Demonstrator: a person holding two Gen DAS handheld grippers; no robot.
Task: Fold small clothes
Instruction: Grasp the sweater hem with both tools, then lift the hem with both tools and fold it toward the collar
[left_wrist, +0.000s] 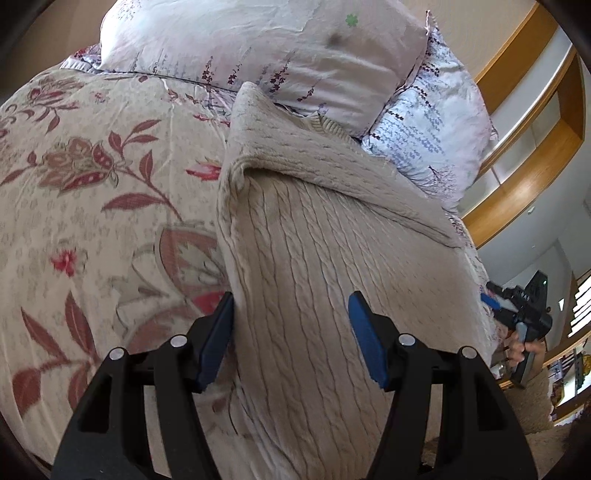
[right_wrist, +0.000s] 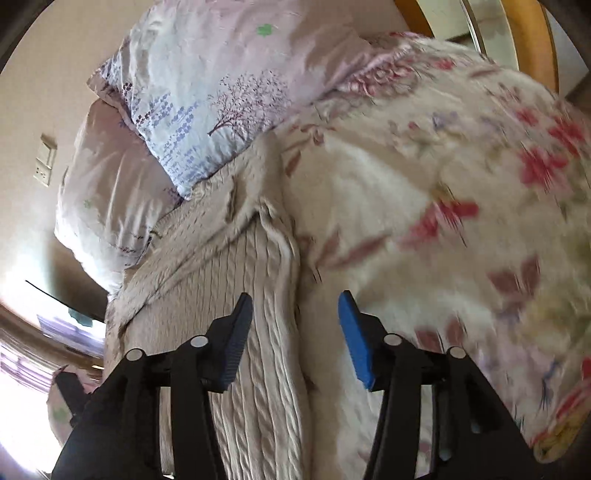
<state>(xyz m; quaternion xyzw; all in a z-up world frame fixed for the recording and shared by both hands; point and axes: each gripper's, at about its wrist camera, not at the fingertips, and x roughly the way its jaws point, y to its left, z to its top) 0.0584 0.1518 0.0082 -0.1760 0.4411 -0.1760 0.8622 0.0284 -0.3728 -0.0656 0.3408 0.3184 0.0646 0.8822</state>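
Left wrist view puts the sweater (left_wrist: 306, 258) right under me: a cream cable-knit lying on the quilt (left_wrist: 92, 192), with one part already turned over across its far end, toward the pillows (left_wrist: 258, 48). That flap makes a slanted edge over the ribbed body, so I judge the fold is partly made and the long sides are what comes next.

My left gripper (left_wrist: 291, 325) hangs over the near part of the sweater with its jaws apart. One blue pad (left_wrist: 218, 339) sits at the sweater's left edge, the other over the knit, and neither presses on cloth. I hold it there, I think, to take that edge.

From the right wrist view the sweater (right_wrist: 236, 295) runs up the left side, its thick edge lying against the quilt (right_wrist: 424, 221). My right gripper (right_wrist: 295, 332) is spread over that edge, holding nothing. This frame is smeared, so I cannot say whether a pad touches the knit.

Seen from my left side, the right gripper (left_wrist: 517, 314) shows past the sweater's far edge, with my hand (left_wrist: 524, 349) on its grip.

Both pillows (right_wrist: 207, 92) lie just beyond the sweater's far end, which leaves little room there; folding sideways suits the space better.
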